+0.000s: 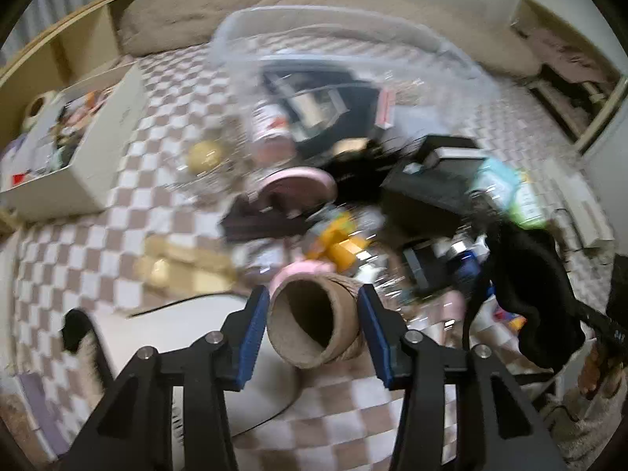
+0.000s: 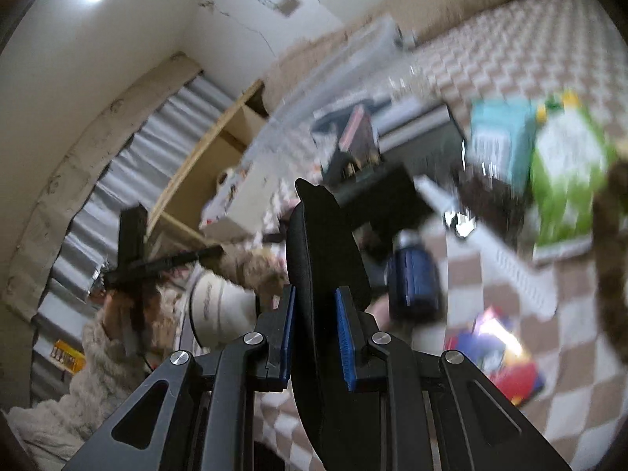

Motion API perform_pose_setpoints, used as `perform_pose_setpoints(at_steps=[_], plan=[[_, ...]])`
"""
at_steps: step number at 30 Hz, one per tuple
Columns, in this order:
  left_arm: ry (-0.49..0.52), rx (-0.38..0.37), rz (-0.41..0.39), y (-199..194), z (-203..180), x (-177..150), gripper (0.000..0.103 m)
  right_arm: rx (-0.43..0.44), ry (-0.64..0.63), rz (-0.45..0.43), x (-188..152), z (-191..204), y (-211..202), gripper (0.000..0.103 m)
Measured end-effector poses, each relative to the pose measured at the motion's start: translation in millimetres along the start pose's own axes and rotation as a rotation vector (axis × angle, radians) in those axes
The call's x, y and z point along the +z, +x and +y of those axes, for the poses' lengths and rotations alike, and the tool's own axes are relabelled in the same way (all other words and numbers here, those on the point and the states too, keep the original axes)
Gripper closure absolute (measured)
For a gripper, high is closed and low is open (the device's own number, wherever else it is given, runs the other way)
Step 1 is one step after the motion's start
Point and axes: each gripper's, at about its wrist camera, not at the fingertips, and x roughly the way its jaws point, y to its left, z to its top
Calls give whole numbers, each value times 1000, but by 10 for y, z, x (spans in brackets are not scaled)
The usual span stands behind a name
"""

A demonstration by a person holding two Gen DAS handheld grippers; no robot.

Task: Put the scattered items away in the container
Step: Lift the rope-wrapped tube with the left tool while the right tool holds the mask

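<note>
1. I am gripping a brown cardboard tube wound with twine (image 1: 314, 320) in my left gripper (image 1: 314, 324), pads pressing both its sides, open end facing the camera.
2. I am clamping a flat black curved piece (image 2: 314, 274) in my right gripper (image 2: 314, 337).
3. The clear plastic container (image 1: 274, 39) is sitting ahead on the checkered mat (image 1: 117, 216), beyond the blurred scattered clutter (image 1: 392, 204).

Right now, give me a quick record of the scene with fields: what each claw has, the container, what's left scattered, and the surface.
left claw: shut on cardboard tube
right claw: shut on black flat item, identity unclear
container: clear plastic bin, already holding several items
scattered: blue bottle, green package, pink dish, yellow object
surface: checkered mat
image quality: motion blur in both views
</note>
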Motion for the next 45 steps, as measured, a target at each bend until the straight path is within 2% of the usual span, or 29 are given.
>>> perform_pose_setpoints(at_steps=[2, 3, 5, 8, 11, 13, 16, 21, 23, 25, 27, 31, 33, 36, 39, 42, 45], plan=[[-12, 36, 20, 8, 114, -61, 49, -24, 21, 29, -153, -83, 70, 82], [-7, 56, 26, 8, 159, -101, 39, -41, 26, 41, -208, -120, 93, 82], [8, 108, 31, 11, 221, -182, 29, -74, 34, 65, -314, -196, 132, 82], [15, 134, 35, 2, 280, -244, 27, -106, 25, 89, -425, -224, 157, 82], [25, 151, 15, -3, 304, -260, 16, -106, 12, 86, -495, -187, 155, 82], [52, 158, -7, 4, 261, -240, 13, -148, -36, 78, -517, -95, 163, 82], [148, 186, -52, 21, 95, -210, 10, -205, -110, 76, -550, 54, 207, 82], [489, 244, -141, 80, -325, -260, 8, -248, -169, 85, -588, 144, 265, 82], [606, 228, -102, 168, -413, -296, 8, -254, -160, 85, -569, 126, 254, 82], [666, 200, -34, 248, -467, -309, 8, -264, -155, 89, -546, 121, 237, 82], [724, 187, -6, 284, -530, -327, 8, -276, -159, 86, -534, 134, 222, 82], [871, 212, 55, 427, -649, -383, 8, -286, -161, 87, -530, 122, 198, 82], [934, 226, 144, 599, -675, -417, 8, -308, -180, 94, -528, 136, 204, 82], [1018, 266, 218, 800, -712, -478, 8, -352, -223, 104, -492, 161, 176, 82], [1008, 228, 281, 947, -701, -504, 9, -353, -212, 122, -424, 80, 126, 82], [1026, 240, 297, 1029, -694, -530, 11, -308, -178, 149, -366, -34, 99, 82], [967, 231, 316, 1055, -630, -474, 12, -285, -167, 187, -301, -102, 101, 82]])
